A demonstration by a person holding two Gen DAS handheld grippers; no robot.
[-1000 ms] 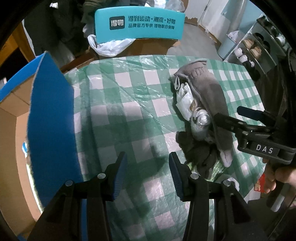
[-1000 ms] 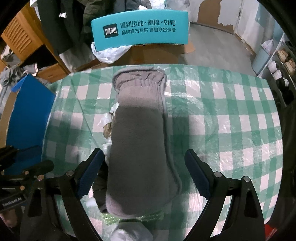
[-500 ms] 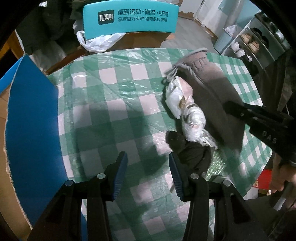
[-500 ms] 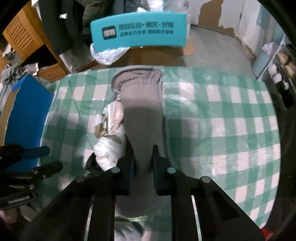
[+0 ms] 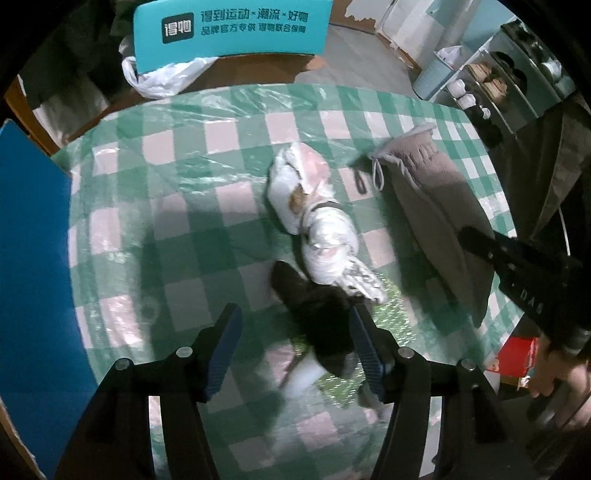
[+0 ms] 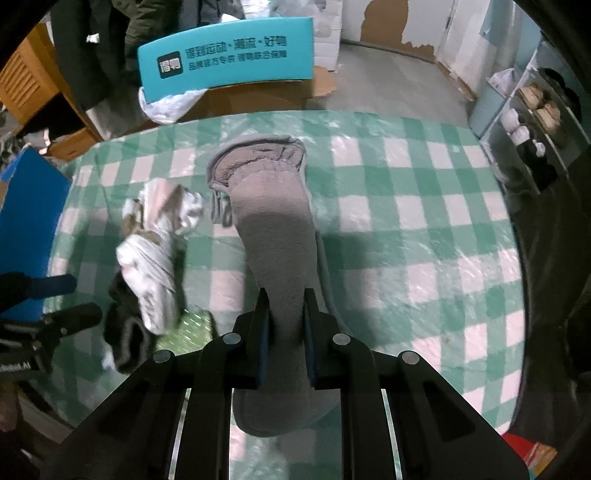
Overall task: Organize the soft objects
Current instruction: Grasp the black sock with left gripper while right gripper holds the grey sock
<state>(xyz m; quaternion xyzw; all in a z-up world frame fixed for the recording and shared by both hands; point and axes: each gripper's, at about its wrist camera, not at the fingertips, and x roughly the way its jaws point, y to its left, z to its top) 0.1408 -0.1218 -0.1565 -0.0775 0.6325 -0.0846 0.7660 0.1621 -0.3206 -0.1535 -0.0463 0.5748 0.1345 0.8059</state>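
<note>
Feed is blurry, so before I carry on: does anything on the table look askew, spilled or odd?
Nothing spilled or damaged. The soft items lie in a loose heap: a white bundle slants across a dark garment, with a green crinkly wrapper half under them. The right tongs pinch the grey sock, bunching its middle.

The place looks like a lived-in room of a home that doubles as storage. A desk (image 6: 424, 221) wears a green-and-white checked cloth under clear plastic, and dark coats (image 6: 88, 55) hang beside a slatted wooden cabinet (image 6: 22, 85). Beyond the desk, a teal printed shipping carton flap (image 6: 225, 55) and a white plastic bag (image 6: 170, 105) sit on brown cardboard boxes (image 6: 255, 98), an open rack of shoes (image 6: 532, 122) stands at the right, and the bare floor (image 6: 388, 81) runs to a wall with peeling paint (image 6: 399, 26).
</note>
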